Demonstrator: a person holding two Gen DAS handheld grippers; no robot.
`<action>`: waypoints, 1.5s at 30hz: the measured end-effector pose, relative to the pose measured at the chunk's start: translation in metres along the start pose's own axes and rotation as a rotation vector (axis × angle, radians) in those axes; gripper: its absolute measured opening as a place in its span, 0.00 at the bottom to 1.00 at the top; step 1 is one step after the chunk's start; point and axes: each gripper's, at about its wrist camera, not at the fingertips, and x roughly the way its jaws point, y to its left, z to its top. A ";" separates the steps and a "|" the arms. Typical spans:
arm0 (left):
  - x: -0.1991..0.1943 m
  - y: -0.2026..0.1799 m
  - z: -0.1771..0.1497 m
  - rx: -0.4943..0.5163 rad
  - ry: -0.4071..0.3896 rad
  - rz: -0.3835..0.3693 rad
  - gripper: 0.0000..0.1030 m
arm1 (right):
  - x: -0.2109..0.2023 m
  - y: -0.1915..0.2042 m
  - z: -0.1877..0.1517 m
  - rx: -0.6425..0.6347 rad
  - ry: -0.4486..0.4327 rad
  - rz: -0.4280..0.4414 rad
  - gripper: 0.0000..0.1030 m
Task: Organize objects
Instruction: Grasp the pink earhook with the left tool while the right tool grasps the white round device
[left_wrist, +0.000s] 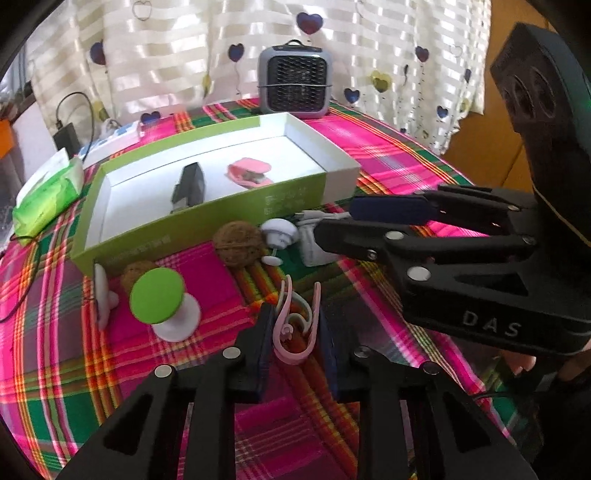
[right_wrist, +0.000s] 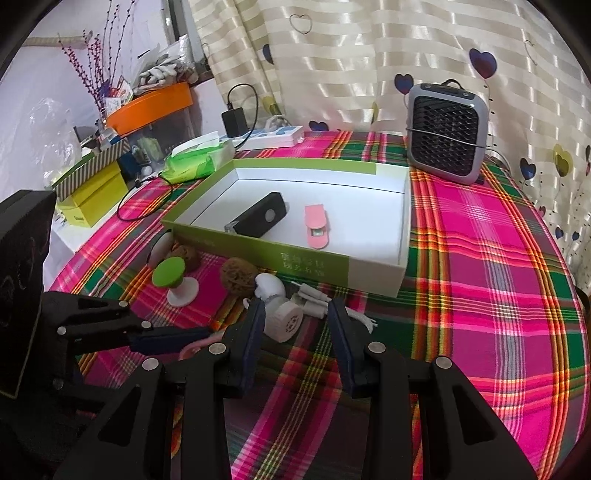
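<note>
On the plaid tabletop (right_wrist: 480, 258), going from the left, a green pack of tissues (left_wrist: 48, 192) lies beside the long green-and-white box (left_wrist: 207, 210). Inside the box sit a black device (right_wrist: 258, 218) and, to its right, a pink clip (right_wrist: 316, 225). In front of the box's near wall lie the loose things: a green-topped white knob (left_wrist: 162, 302), two brown walnuts (the nearer one (left_wrist: 238, 243) is plainer to see), a small white round fitting (left_wrist: 279, 230) and a white charger with a bundled cord (right_wrist: 314, 295).

The left claw (left_wrist: 293, 332) points down at a pink-and-white curled earhook piece (left_wrist: 295, 325); the piece lies between its fingers, on the cloth, and whether the pads press on it I cannot tell. To its right the right claw (right_wrist: 297, 325) is parted and grips nothing, with a white round disc (right_wrist: 286, 325) on the cloth near its left finger. A grey fan heater (right_wrist: 447, 133) stands behind the box's right end.
</note>
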 end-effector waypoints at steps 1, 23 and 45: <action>0.000 0.002 0.000 -0.005 -0.004 0.009 0.21 | 0.000 0.000 0.000 0.001 0.000 0.002 0.36; -0.009 0.028 0.004 -0.121 -0.045 0.084 0.21 | 0.022 0.014 0.002 -0.023 0.087 -0.088 0.34; -0.009 0.028 0.004 -0.136 -0.070 0.045 0.21 | 0.010 0.028 -0.001 -0.100 0.030 -0.120 0.19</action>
